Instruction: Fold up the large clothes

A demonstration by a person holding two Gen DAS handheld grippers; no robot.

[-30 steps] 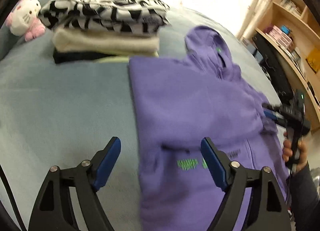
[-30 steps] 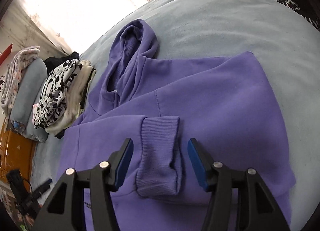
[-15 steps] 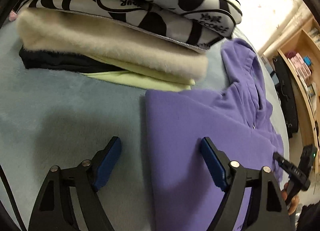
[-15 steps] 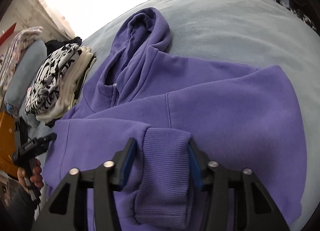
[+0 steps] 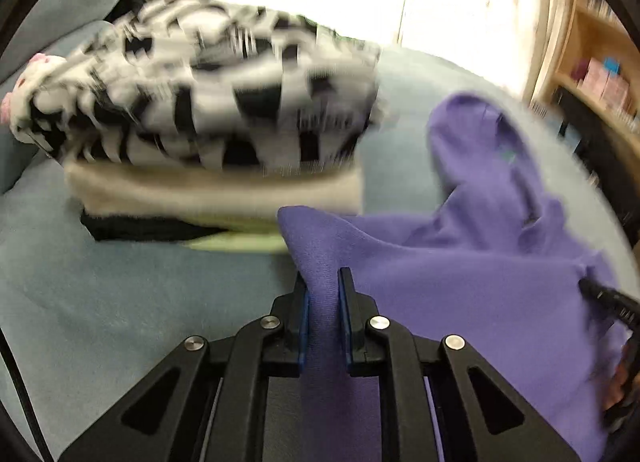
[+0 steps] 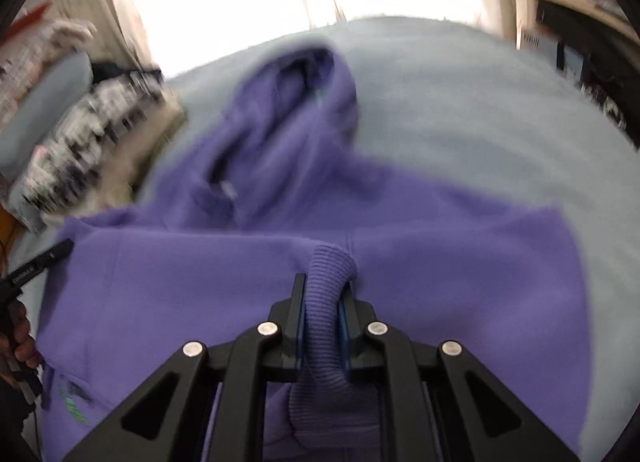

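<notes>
my left gripper was closing, pinching a corner of the purple hoodie; my right gripper was closing on its ribbed cuff.

Black-and-white patterned folded garment: lettering smeared by blur, unreadable.
Green print on purple fleece hoodie, at 8 o'clock: too blurred to read.
White marking on black tool, at 9 o'clock: illegible.

Left gripper, low centre of frame, closing on hoodie fabric; right gripper closing on the ribbed cuff.
</notes>
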